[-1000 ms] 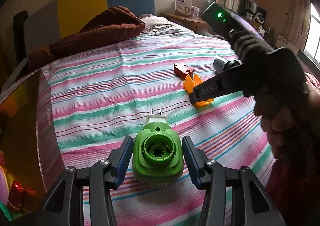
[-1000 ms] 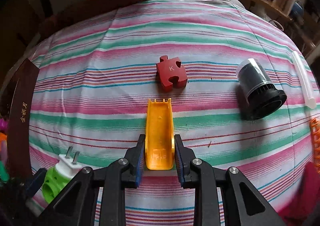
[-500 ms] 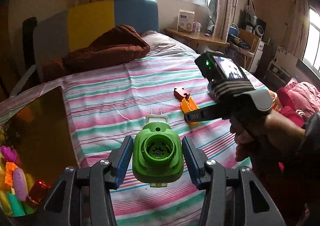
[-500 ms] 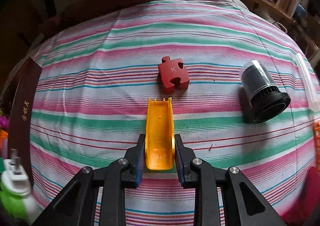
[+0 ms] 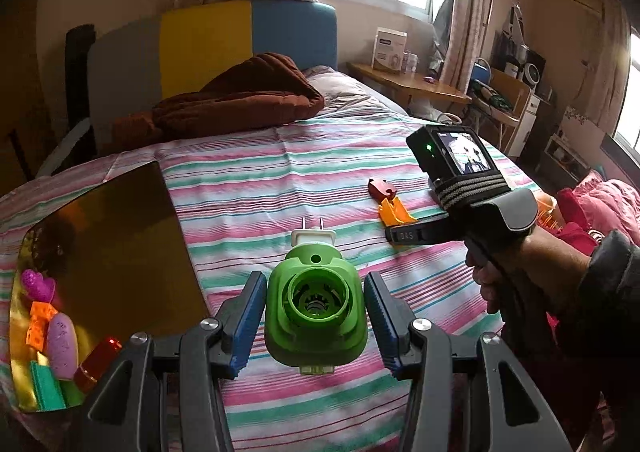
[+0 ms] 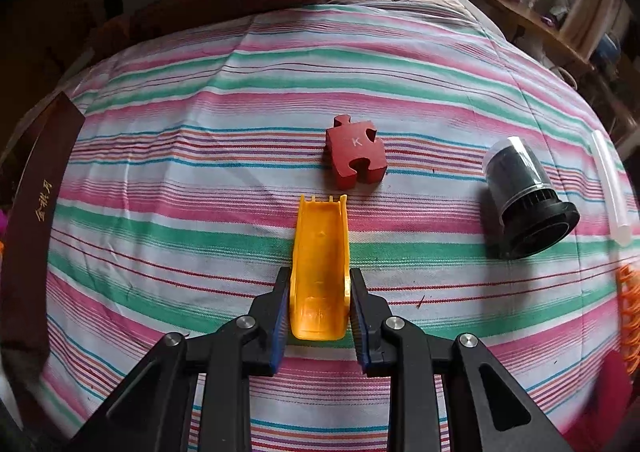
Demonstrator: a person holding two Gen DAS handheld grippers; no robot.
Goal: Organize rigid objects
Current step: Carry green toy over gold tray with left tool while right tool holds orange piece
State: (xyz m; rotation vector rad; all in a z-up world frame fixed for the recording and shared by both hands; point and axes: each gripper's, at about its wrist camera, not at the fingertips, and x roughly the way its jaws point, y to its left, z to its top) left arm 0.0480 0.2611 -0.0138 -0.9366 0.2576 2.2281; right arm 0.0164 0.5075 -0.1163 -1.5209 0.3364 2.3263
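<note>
In the left wrist view my left gripper [image 5: 316,292] is shut on a green plug-in device [image 5: 316,316] with a white two-pin plug, held up off the striped bed. In the right wrist view my right gripper [image 6: 320,280] is shut on the near end of an orange trough-shaped piece [image 6: 320,236], which lies on the sheet. Just beyond it sits a red puzzle piece [image 6: 356,155] marked K. The left view also shows the right gripper [image 5: 404,234] low over the orange piece [image 5: 394,211], held by a person's hand [image 5: 520,272].
A gold-lined box [image 5: 112,252] at the left holds several small toys. To the right lie a black cylinder under a clear cap [image 6: 524,203], a clear tube [image 6: 610,187] and an orange mesh item [image 6: 630,304]. A brown blanket [image 5: 224,103] is bunched at the headboard.
My left gripper has risen with the green device, bringing the toy box into its view; the device has left the right view's lower left corner. The right gripper stays on the orange piece.
</note>
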